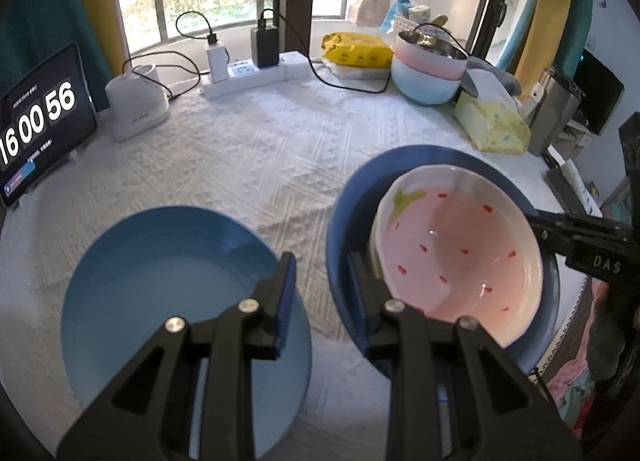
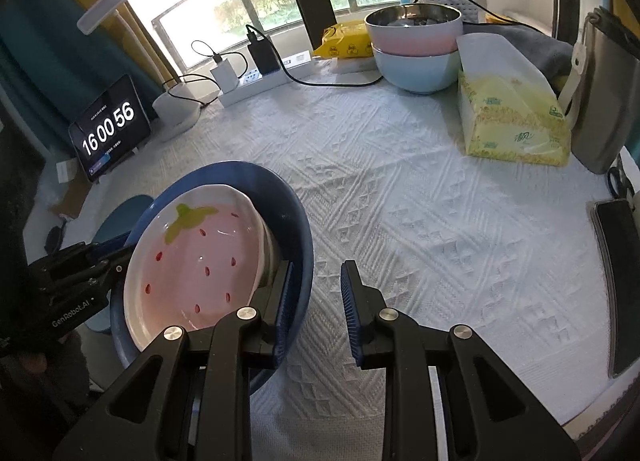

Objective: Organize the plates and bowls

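1. Left gripper: I see the jaws narrowly parted. The near rim of the dark blue bowl stands between them, close against the right-hand pad. Cloth shows in the gap between the rim and the other pad, so I record no clamp.
2. Right gripper: the jaws are likewise narrowly parted and straddle the opposite side of the bowl's rim. The left-hand pad sits inside the wall. The other pad stands clear of the wall, with cloth visible between.
3. From the left wrist view, the right gripper's fingertips reach the bowl's far rim. I cannot tell whether they touch it.
4. The bowl sits toward the near edge of the tabletop. I cannot tell whether it rests flat or is raised.
5. A strawberry dish lies tilted inside the bowl, leaning toward the right gripper's side.
6. A light blue plate lies on the cloth just beside the bowl, under the left gripper's outer finger.
7. Stacked bowls stand at the far edge, well apart from the grippers.
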`<state>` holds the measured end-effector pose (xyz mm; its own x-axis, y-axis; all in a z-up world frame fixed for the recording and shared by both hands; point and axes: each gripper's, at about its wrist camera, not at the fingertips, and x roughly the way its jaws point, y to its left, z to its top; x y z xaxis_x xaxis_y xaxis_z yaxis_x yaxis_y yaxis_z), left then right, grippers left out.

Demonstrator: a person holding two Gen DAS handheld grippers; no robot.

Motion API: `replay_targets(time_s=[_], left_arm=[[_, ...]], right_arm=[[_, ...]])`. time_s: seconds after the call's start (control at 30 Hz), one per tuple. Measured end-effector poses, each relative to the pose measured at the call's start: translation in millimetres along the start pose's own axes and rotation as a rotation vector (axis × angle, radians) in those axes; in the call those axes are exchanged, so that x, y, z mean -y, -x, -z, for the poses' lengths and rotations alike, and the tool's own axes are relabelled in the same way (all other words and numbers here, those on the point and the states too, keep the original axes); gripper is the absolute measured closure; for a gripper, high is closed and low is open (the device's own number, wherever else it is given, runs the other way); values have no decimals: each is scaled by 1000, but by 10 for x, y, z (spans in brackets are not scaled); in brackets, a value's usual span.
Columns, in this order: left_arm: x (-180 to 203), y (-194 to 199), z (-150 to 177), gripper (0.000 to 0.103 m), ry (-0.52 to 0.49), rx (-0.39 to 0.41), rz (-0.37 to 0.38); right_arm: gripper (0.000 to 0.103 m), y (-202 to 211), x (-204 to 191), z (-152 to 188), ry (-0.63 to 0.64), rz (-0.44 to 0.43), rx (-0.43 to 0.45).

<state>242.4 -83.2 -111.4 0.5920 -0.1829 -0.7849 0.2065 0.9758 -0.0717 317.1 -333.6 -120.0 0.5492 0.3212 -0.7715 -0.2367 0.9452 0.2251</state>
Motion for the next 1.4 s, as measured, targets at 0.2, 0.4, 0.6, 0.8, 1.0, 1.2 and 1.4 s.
replay_targets(time_s=[0.2, 0.4, 0.6, 0.8, 1.0, 1.2, 1.4], left_arm=[[61, -75, -24, 76, -52, -28, -34], [62, -92, -31, 76, -80, -28, -28], [118, -70, -4, 79, -130, 1, -35], [97, -50, 16, 89, -98, 18, 1], [119, -37, 25, 92, -77, 35, 8], [128, -7, 26, 92, -70, 45, 18], [139, 20, 39, 93, -64, 44, 23]], right_arm=[[46, -2, 39, 40, -39, 121, 29], [42, -32, 157, 75, -101, 80, 39], [44, 7, 121, 137, -86, 85, 110], [69, -10, 95, 107, -124, 0, 72], [94, -2, -22, 101, -120, -17, 77], [95, 7, -45, 111, -131, 13, 89], [95, 28, -60, 125, -132, 32, 90]])
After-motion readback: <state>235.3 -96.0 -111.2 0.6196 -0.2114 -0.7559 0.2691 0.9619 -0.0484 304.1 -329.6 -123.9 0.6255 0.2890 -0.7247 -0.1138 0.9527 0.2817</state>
